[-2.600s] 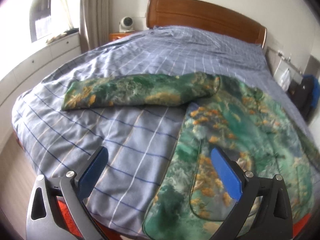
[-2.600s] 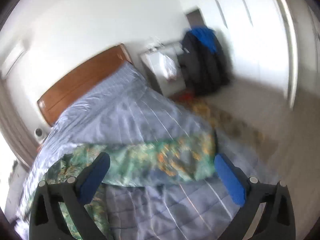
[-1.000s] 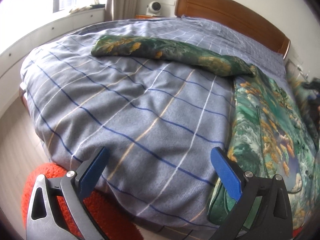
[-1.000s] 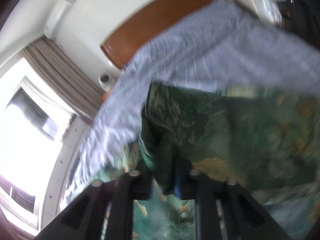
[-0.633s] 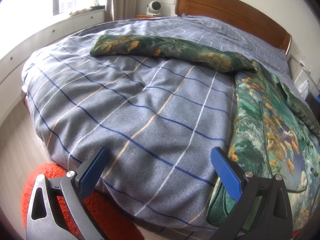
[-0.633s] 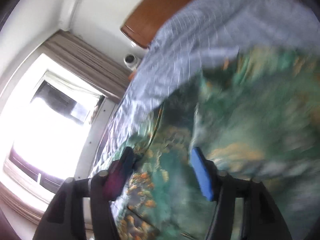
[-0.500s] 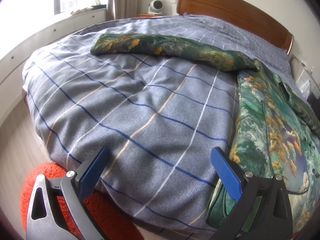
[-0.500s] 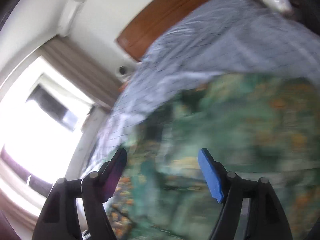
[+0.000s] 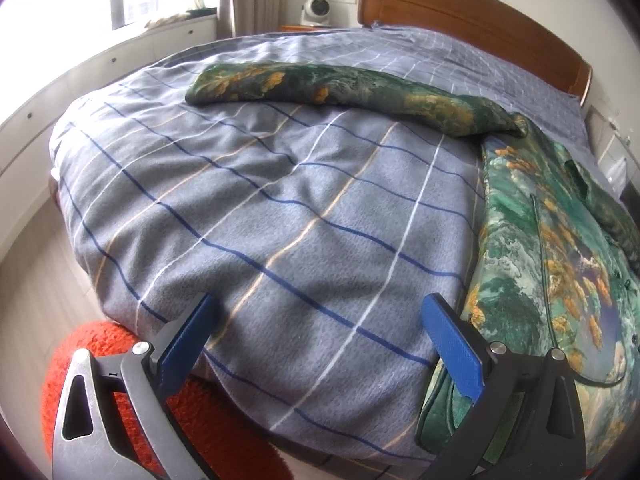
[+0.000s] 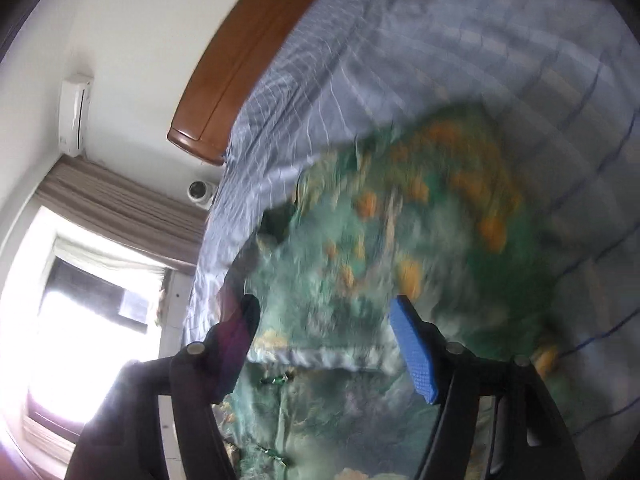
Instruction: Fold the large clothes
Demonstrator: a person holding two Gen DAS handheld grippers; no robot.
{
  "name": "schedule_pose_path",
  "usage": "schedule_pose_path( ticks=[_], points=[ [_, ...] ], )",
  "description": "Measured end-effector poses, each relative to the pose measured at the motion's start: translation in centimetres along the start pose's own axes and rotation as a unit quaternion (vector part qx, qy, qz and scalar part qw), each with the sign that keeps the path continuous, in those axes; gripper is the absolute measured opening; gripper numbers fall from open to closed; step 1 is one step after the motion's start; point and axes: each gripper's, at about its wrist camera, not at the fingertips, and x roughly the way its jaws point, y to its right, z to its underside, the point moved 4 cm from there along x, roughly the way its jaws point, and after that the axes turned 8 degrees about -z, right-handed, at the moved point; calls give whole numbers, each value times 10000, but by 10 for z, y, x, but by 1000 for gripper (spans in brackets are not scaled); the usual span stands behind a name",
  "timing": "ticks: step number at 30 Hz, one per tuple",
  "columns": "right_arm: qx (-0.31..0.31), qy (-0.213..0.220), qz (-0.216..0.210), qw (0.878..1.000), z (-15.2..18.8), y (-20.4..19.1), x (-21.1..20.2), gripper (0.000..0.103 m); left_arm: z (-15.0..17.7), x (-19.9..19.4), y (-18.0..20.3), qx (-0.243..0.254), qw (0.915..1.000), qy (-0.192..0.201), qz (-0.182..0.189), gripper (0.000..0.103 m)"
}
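A green garment with orange flower print lies on the bed. Its body [image 9: 552,248] runs down the right side, and one sleeve [image 9: 340,88] stretches leftward across the cover. My left gripper [image 9: 320,320] hangs open over the foot edge of the bed, with only the cover behind its blue pads. In the blurred right wrist view, my right gripper [image 10: 325,312] hovers over the garment [image 10: 400,220]. Its jaws stand apart and are closing slightly. A pale hem edge [image 10: 320,358] lies below them, and no cloth is pinched between the pads.
The grey-blue checked bed cover [image 9: 280,200] fills the bed up to a wooden headboard [image 9: 460,12]. An orange rug [image 9: 100,360] lies on the floor at the bed's foot. A white round device [image 9: 317,10] stands by the curtain. Low white cabinets run under the window.
The right gripper, shut on a fold of the garment a second ago, has let go, opened and swept across above the garment. The left gripper has stayed where it was.
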Motion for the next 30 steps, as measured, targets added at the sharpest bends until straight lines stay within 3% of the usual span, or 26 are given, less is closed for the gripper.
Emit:
schedule_pose_path(
  ticks=[2, 6, 10, 13, 16, 19, 24, 26, 30],
  points=[
    [51, 113, 212, 9997, -13, 6, -6, 70, 0, 1, 0, 19, 10000, -13, -22, 102],
    [668, 188, 230, 9973, -37, 34, 9, 71, 2, 0, -1, 18, 10000, -31, -40, 102],
    [750, 314, 580, 9950, -54, 58, 24, 70, 3, 2, -1, 22, 9999, -75, -89, 102],
    [811, 110, 698, 9942, -49, 76, 38, 71, 3, 5, 0, 29, 9999, -100, -131, 102],
    [598, 121, 682, 9958, -49, 68, 32, 70, 2, 7, 2, 30, 9998, -127, -149, 102],
    [460, 209, 397, 9979, -43, 49, 11, 71, -2, 6, 1, 34, 9996, -258, -125, 102],
    [-736, -175, 229, 9969, 12, -7, -27, 71, -27, -3, -10, -194, 9972, -589, 411, 102],
    [-1137, -384, 157, 9927, 53, -26, -42, 71, -55, -6, -24, -403, 9953, -578, 667, 102],
    [-1398, -706, -107, 9876, 130, -50, -60, 71, -122, 14, -66, -1026, 9895, -593, 828, 102]
  ],
)
